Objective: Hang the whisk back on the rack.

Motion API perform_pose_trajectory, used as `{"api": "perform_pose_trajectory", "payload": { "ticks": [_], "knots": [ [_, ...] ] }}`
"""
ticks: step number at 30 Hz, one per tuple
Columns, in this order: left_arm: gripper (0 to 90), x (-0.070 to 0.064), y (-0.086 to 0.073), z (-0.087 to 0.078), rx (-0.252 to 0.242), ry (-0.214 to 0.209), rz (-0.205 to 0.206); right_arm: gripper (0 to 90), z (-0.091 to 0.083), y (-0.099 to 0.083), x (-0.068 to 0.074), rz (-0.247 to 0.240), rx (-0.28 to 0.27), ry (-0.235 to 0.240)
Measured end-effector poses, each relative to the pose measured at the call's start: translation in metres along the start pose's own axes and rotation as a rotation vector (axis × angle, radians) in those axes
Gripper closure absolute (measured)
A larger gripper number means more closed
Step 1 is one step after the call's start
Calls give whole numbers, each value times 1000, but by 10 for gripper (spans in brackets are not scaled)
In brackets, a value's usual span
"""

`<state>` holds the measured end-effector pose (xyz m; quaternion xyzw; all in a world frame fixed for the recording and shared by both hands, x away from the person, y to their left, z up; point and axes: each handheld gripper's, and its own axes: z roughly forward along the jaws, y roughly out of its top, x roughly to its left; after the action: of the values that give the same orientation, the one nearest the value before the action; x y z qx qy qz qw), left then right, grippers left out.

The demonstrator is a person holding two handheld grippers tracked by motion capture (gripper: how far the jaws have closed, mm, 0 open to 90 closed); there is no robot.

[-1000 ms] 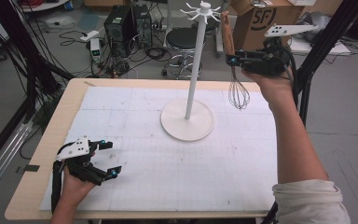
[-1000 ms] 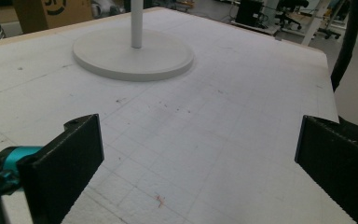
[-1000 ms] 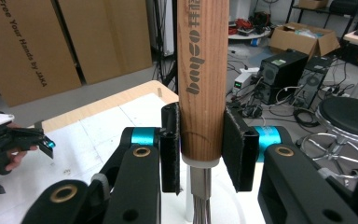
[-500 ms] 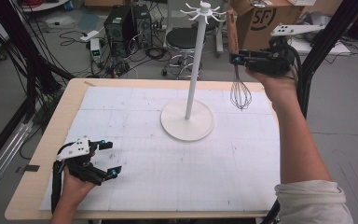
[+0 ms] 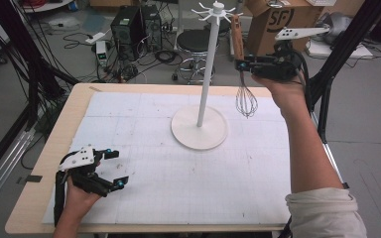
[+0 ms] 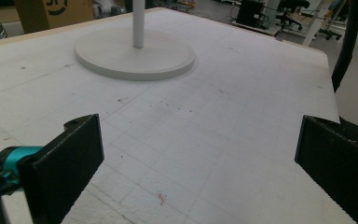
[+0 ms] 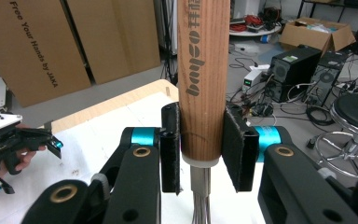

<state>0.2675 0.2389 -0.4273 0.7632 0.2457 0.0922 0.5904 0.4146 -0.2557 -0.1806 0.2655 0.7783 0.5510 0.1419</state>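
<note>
Compared with a second ago, the right gripper [image 5: 242, 63] has carried the whisk [image 5: 243, 74] a little higher and closer to the top of the white stand [image 5: 206, 74]; the wooden handle now reaches up beside the stand's ring of hooks [image 5: 217, 10], just to their right, without clearly touching them. The left gripper [image 5: 113, 168] has not moved: it rests low over the near left part of the table [image 5: 44, 163], its fingers [image 6: 72, 158] spread wide with nothing between them, the white gridded mat [image 6: 214, 140] showing in the gap.

The whisk hangs upright in the air over the far right of the table, to the right of the stand's pole and above the mat. Its handle is round, brown wood with dark lettering printed along it, ending in a pale collar from which thin metal wires run down into a narrow balloon shape. In the right gripper view the fingers [image 7: 237, 149] are closed on the lower end of the handle, one pad on each side just above the collar, with the wires passing down between them. The stand's round base [image 5: 199, 128] sits flat near the middle of the mat, well apart from the whisk's wires.
</note>
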Motion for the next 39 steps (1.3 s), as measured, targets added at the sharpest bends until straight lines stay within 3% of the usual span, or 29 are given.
{"api": "perform_pose_trajectory", "payload": {
  "ticks": [12,19,22,39],
  "knots": [
    [17,0,0,0,4,-3,-1,704,13,-1,2,-6,20,0],
    [16,0,0,0,4,0,0,706,24,7,1,-4,51,-14],
    [17,0,0,0,4,2,1,706,29,6,-2,22,56,-18],
    [17,0,0,0,2,2,0,707,30,11,0,17,66,-28]
  ]
}}
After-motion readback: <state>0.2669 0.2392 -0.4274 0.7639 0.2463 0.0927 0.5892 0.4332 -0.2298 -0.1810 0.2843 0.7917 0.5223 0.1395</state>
